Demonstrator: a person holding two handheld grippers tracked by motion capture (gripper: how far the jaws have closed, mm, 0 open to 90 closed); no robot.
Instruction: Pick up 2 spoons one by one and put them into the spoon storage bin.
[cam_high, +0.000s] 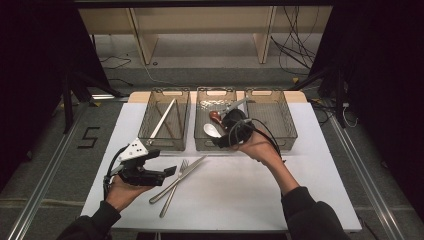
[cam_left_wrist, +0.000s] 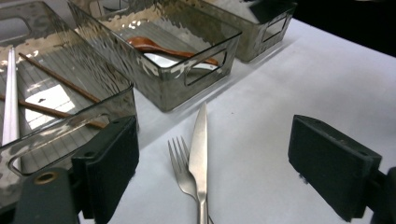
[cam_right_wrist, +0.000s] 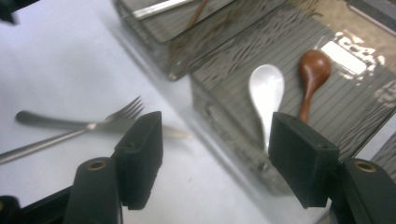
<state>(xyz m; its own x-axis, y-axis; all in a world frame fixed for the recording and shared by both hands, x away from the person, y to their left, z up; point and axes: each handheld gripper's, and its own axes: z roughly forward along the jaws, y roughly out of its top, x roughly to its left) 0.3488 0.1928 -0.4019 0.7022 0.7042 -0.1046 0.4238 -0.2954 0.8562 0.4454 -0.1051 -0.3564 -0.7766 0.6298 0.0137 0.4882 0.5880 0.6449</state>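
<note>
Scene: we see three clear bins in a row at the back of a white counter (cam_high: 310, 165); a fork (cam_high: 176, 183) and a knife (cam_high: 187, 171) lie crossed on the counter in front of them.
Work in hand: we judge it to be sorting cutlery into the bins; the middle bin (cam_high: 200, 142) holds a white spoon (cam_high: 212, 130) and a brown spoon (cam_high: 215, 117); the left bin (cam_high: 145, 137) holds long sticks and a metal rod.
Right gripper (cam_high: 222, 141): above the front edge of the middle bin; its fingers (cam_right_wrist: 140, 156) stand wide with nothing between them; the white spoon lies just beyond, inside the bin.
Left gripper (cam_high: 170, 171): low over the counter, pointing at the fork and knife; its fingers (cam_left_wrist: 109, 163) stand wide and empty; the tips of both pieces lie between the fingers' lines, untouched.
Fork and knife: touching, the knife lying over the fork near the handles; well apart from the spoons.
Handling: we judge both to be stiff, fairly light, smooth metal, likely slippery; flat on the counter, so little stands up to catch.
Where to hold: we would take the knife first, as it lies on top; across its narrow handle or neck, fingers on the two long edges, not on the flat of the blade.
Risk: a pinch near the crossing may lift or drag the fork too.
</note>
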